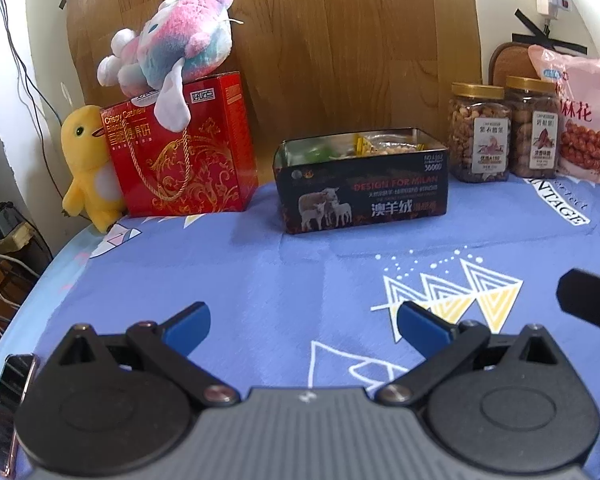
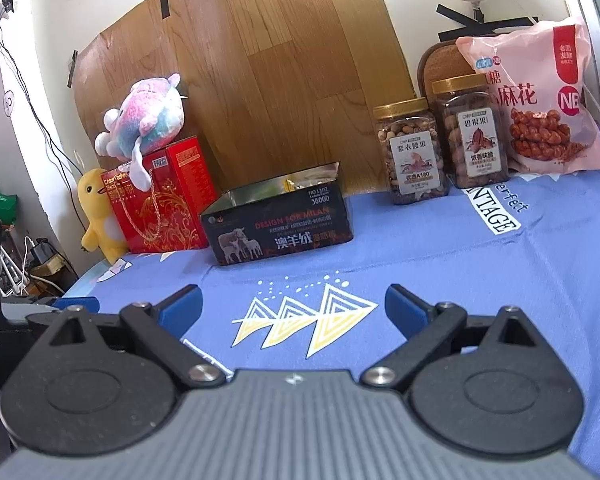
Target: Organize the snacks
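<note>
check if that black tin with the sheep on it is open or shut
Open. The black tin has no lid on top, and the left wrist view looks past its rim onto wrapped snacks inside.

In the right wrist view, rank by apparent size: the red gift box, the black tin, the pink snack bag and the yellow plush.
1. Black tin and pink snack bag: too alike to rank.
2. Red gift box.
3. Yellow plush, clearly smallest.
</note>
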### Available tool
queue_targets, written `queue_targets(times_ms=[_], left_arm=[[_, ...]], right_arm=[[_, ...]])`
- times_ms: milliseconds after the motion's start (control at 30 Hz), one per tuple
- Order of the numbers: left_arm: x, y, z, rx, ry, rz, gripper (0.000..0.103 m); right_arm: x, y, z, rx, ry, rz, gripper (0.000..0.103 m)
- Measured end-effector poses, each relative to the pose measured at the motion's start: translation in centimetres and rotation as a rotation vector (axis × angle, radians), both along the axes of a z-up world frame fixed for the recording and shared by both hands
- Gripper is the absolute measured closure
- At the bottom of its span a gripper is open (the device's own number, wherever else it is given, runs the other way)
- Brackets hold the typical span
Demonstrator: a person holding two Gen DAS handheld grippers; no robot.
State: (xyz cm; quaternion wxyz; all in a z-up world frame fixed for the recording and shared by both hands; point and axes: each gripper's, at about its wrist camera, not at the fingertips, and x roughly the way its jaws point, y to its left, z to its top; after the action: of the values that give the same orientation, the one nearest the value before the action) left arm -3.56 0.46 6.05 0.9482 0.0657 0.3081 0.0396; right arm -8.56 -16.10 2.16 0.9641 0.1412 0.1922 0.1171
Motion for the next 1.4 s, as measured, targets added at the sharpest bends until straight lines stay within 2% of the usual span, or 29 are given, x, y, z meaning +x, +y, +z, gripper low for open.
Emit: queue_targets(times_ms=[467, 600, 1400], left_arm=[[0.0, 0.7, 0.0, -0.042, 0.003, 0.025, 0.000], [0.0, 0.9, 0.1, -0.057, 0.003, 0.026, 0.000], [-0.1, 0.8, 0.0, -0.041, 0.003, 0.034, 0.000]], right_arm=[[-0.1, 0.9, -0.1, -0.003, -0.006, -0.003, 0.002], [-0.3, 1.1, -0.1, -0.003, -0.017, -0.033, 0.000], [-0.4, 1.5, 0.1, 0.006, 0.009, 0.013, 0.000]])
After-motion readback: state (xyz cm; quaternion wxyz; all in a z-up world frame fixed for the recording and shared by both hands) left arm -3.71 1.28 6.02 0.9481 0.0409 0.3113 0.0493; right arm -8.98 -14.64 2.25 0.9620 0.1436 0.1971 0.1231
